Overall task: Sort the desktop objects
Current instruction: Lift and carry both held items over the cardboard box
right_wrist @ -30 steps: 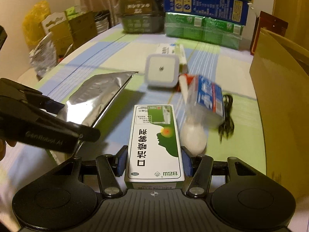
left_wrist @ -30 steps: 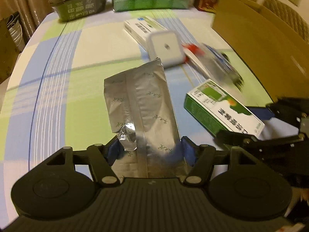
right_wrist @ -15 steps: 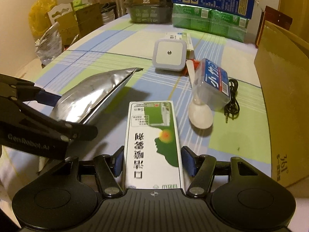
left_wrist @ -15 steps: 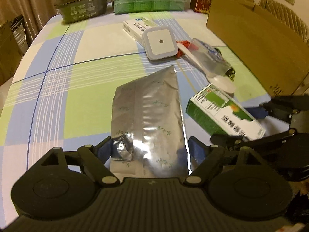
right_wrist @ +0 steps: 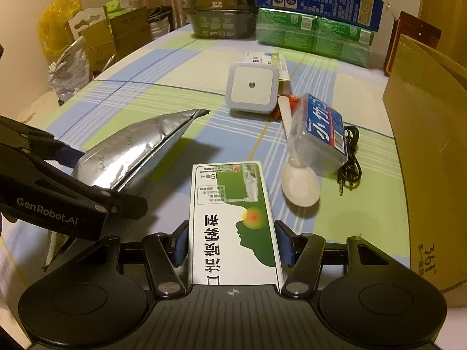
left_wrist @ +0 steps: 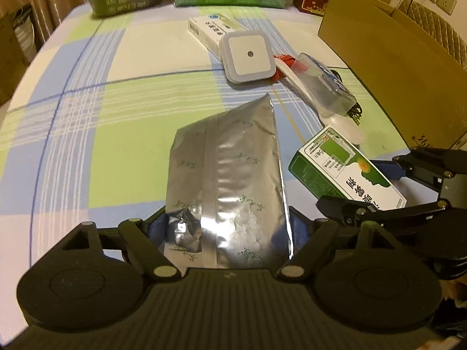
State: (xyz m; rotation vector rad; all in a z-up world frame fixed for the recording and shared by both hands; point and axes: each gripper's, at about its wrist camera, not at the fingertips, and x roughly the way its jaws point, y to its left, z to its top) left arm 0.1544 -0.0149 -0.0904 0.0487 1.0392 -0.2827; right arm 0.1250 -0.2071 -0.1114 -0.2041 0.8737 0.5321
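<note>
holding one thing each, left gripper (left_wrist: 227, 230) fingers squeezing the silver bag (left_wrist: 226, 172), right gripper (right_wrist: 232, 243) fingers squeezing the green box (right_wrist: 233, 213), both lifted off the surface (right_wrist: 146, 93), likely for sorting into the cardboard box (right_wrist: 429, 134).

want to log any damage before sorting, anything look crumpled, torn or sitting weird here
The silver foil pouch in the left gripper is crumpled and dented at its lower left corner. The clear plastic box sits tilted on the white spoon.
</note>
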